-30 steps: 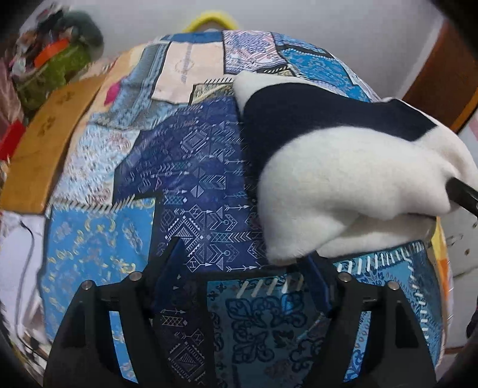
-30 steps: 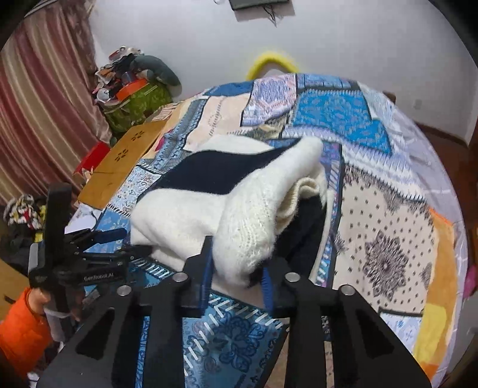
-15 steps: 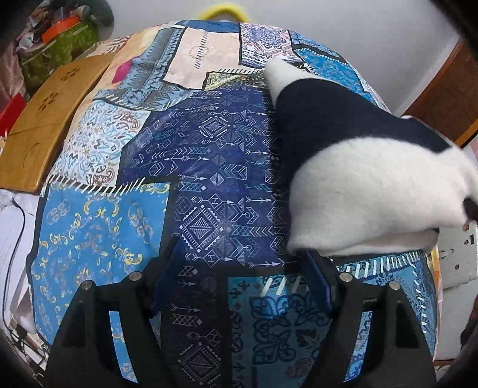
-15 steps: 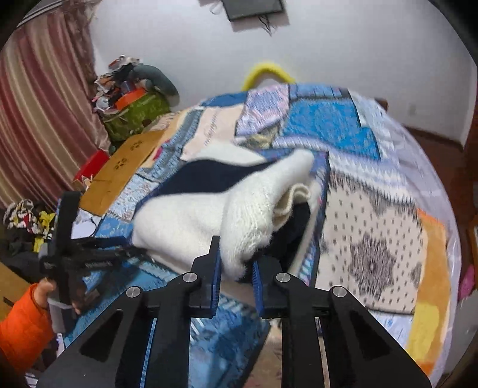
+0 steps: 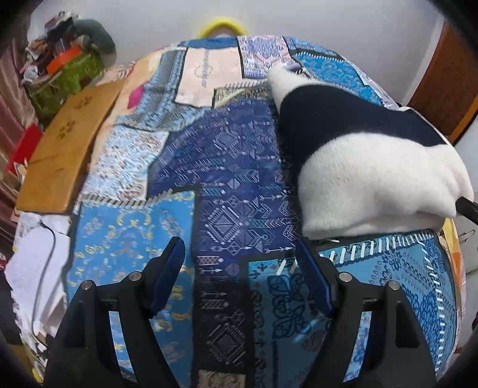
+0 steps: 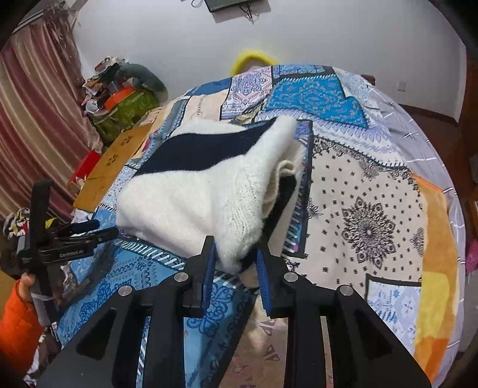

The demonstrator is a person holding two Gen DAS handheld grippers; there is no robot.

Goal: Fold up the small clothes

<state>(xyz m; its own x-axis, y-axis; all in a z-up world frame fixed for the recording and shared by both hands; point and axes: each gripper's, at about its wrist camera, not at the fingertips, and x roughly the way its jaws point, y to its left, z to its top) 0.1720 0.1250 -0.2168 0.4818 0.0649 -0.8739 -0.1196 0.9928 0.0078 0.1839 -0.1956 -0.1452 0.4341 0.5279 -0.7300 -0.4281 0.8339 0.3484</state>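
Note:
A white and navy knit sweater [image 6: 194,194] lies folded in a thick bundle on the patchwork bedspread [image 6: 367,215]. My right gripper [image 6: 234,244] has the bundle's near white corner between its jaws; the pads still touch the knit while the jaws are opening. In the left wrist view the sweater [image 5: 373,185] sits to the right of my left gripper [image 5: 239,243]. That gripper hangs open over bare bedspread [image 5: 233,167] with nothing between its fingers. From the right wrist view the left gripper [image 6: 104,228] sits just off the bundle's left edge, held by a hand in an orange sleeve [image 6: 15,322].
A wooden board [image 5: 65,149] runs along the bed's left side. Behind it is a green bag piled with clutter [image 6: 125,110], and a striped curtain [image 6: 35,104] hangs further left. White papers with a cable [image 5: 35,262] lie at the near left. A yellow loop [image 5: 222,25] shows beyond the bed.
The left gripper has lifted and drawn back from the sweater's edge. The right gripper's jaws pinched tighter on the white corner, then widened, and the corner has come lower and nearer.

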